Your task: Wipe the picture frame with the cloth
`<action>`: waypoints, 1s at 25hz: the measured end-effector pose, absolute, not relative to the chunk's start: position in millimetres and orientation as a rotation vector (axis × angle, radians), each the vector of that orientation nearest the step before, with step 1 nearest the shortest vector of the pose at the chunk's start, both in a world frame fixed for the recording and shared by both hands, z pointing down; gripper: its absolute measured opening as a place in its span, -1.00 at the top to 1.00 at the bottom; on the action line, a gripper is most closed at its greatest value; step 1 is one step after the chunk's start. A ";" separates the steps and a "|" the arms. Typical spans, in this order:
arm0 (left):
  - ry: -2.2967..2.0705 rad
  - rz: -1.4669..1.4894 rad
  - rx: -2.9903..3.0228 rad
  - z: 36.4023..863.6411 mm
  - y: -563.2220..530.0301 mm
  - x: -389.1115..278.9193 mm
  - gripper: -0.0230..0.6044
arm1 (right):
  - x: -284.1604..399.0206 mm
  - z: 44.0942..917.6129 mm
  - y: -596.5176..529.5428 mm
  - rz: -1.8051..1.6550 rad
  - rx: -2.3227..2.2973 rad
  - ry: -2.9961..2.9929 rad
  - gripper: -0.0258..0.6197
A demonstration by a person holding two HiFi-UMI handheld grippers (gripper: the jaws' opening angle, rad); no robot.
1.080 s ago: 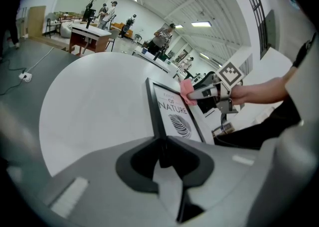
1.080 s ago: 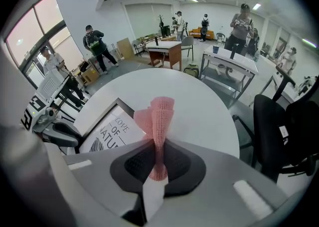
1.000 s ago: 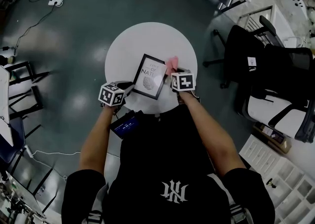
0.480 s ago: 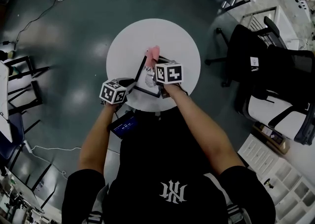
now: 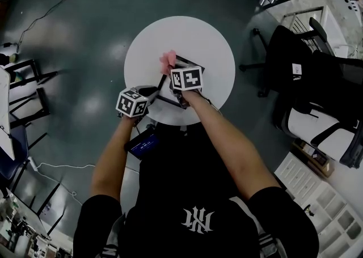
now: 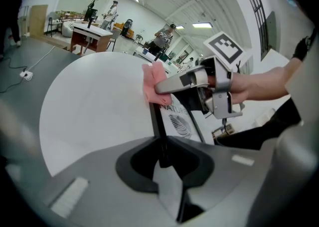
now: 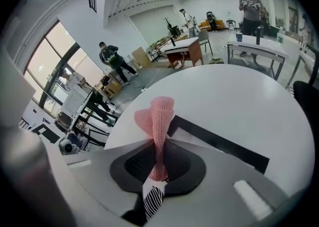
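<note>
Support surface: one round white table [image 5: 207, 38], standing on a dark grey-green floor [image 5: 85, 30]. The table top is plain and matte. One item rests on it: a black-edged picture frame [image 6: 177, 121] with a pale print, placed toward the table's near edge, slightly left of the table's centre, set askew.

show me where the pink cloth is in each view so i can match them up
Head view: pink cloth just above centre, at the picture frame's far-left corner.
Left gripper view: upper middle, at the far end of the frame's black edge.
Right gripper view: centre, pinched upright in the right gripper's tongs.
Shared landmark: the round white table beneath it.
</note>
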State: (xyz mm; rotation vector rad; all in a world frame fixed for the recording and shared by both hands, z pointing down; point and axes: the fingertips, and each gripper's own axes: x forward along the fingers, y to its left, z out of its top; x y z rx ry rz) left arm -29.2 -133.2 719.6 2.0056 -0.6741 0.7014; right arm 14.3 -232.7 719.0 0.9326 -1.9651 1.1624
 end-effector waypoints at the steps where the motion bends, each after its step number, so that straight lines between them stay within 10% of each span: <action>1: -0.675 0.701 2.006 719.5 -133.5 -29.0 0.77 | 14.7 718.9 -233.1 1.157 0.934 -1.969 0.84; 25: -0.679 0.697 1.995 720.1 -131.9 -33.1 0.77 | 95.4 725.8 -205.7 1.040 0.935 -1.841 0.84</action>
